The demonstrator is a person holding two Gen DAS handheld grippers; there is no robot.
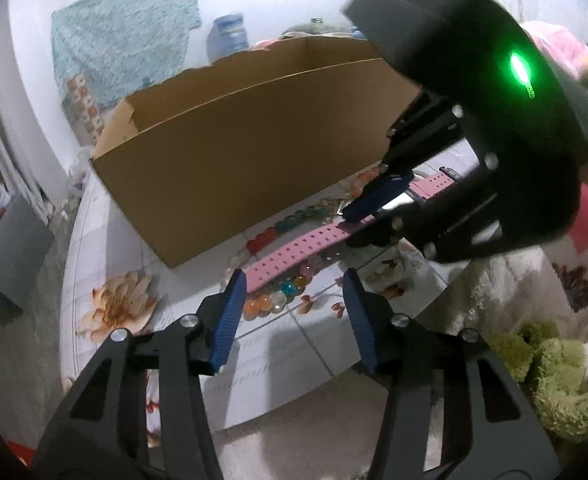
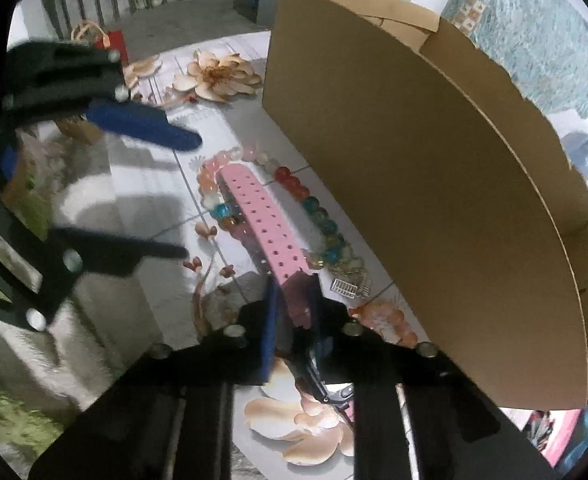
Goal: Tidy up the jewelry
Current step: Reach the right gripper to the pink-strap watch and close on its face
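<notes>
The right gripper (image 2: 294, 312) grips the pink watch strap (image 2: 262, 220), probably lifted slightly; cardboard box (image 2: 413, 160) at 2 o'clock; the left gripper (image 1: 294, 312) is spread wide.

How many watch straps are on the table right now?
1: the pink watch strap lies across the beaded bracelet beside the cardboard box, pinched by the right tongs. The box may hide others.

Dim, cool indoor light; heavy fisheye warp, dark corners, motion blur w/ soft shadows.
</notes>
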